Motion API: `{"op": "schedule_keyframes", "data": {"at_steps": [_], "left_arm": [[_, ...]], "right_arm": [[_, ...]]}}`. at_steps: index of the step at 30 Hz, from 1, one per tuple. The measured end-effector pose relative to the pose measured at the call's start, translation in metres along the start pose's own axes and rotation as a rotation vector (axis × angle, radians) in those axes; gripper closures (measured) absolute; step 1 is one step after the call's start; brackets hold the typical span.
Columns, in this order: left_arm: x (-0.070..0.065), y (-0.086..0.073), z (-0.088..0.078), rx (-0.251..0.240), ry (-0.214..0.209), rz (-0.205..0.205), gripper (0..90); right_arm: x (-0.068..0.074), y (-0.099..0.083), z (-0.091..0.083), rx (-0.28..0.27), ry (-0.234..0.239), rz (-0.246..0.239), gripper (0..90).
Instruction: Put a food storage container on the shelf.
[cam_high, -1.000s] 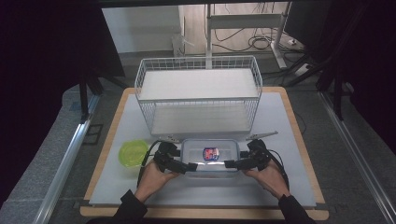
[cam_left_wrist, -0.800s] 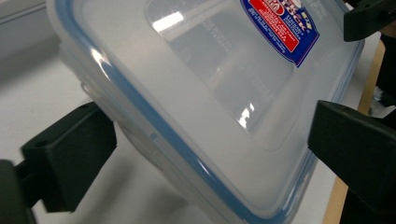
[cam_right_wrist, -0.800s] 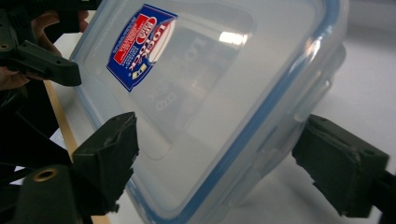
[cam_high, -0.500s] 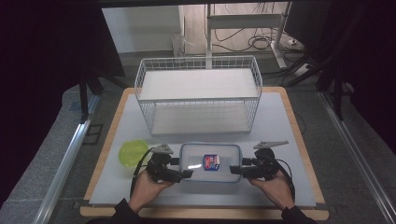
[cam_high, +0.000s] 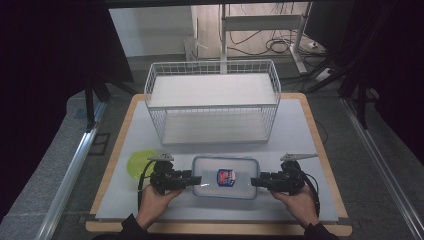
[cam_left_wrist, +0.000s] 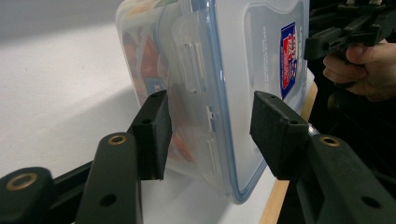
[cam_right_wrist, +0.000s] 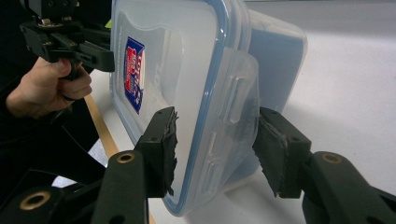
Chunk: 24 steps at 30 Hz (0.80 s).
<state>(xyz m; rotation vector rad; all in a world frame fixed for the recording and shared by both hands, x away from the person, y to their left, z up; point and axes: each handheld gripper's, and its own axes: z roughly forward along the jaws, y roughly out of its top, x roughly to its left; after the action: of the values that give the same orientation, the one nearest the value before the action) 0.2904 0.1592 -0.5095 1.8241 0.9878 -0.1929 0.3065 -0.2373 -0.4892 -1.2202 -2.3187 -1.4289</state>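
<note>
Two claws, left (cam_high: 196, 180) and right (cam_high: 254, 182), have just been closing, half-open, astride end latches of the stiff, light, slick plastic container (cam_high: 225, 177) lying before the wire basket (cam_high: 212, 102).

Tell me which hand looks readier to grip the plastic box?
Right, narrowly. The right fingers and left fingers have just been closing around the end clips of the box; the right sit nearer their clip, while the left leave a clear gap at the lid.
</note>
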Motion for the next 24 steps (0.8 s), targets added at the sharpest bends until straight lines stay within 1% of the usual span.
{"op": "schedule_keyframes", "data": {"at_steps": [3,4,7,8,9,10,13,15,17,19,20,21,24], "left_arm": [[0.001,0.000,0.000,-0.004,-0.004,-0.010,49.7],[0.000,0.000,0.000,-0.013,-0.005,-0.016,50.0],[-0.001,0.000,-0.001,-0.024,0.000,-0.019,51.2],[-0.002,0.001,-0.001,-0.030,0.007,-0.015,51.3],[-0.002,0.001,-0.001,-0.030,0.007,-0.015,51.6],[-0.003,0.001,-0.001,-0.038,0.010,-0.018,51.7],[-0.002,0.001,-0.001,-0.042,0.012,-0.025,51.8],[-0.002,0.001,-0.001,-0.046,0.013,-0.030,52.0],[-0.003,0.003,-0.002,-0.052,0.015,-0.025,52.1],[-0.004,0.005,-0.004,-0.055,0.015,-0.023,52.3],[-0.005,0.007,-0.007,-0.061,0.015,-0.010,52.3],[-0.005,0.007,-0.007,-0.061,0.015,-0.010,52.3],[-0.009,0.012,-0.012,-0.076,0.025,0.012,52.3]], "right_arm": [[0.000,0.000,0.000,0.001,-0.002,-0.003,50.3],[0.001,0.000,0.000,-0.002,-0.007,0.001,50.5],[0.002,0.000,0.000,-0.007,-0.014,0.008,50.9],[0.004,0.000,0.000,-0.012,-0.026,0.015,50.7],[0.004,0.000,0.000,-0.012,-0.026,0.015,50.7],[0.005,0.000,0.001,-0.024,-0.041,0.019,50.2],[0.007,0.000,0.001,-0.027,-0.049,0.026,49.8],[0.008,-0.001,0.001,-0.039,-0.064,0.029,49.8],[0.009,0.000,0.001,-0.042,-0.069,0.029,49.8],[0.010,0.001,0.000,-0.053,-0.062,0.024,49.9],[0.011,0.002,0.000,-0.058,-0.061,0.019,49.9],[0.012,0.003,-0.001,-0.062,-0.060,0.013,49.9],[0.014,0.008,-0.002,-0.074,-0.055,-0.004,49.9]]}}
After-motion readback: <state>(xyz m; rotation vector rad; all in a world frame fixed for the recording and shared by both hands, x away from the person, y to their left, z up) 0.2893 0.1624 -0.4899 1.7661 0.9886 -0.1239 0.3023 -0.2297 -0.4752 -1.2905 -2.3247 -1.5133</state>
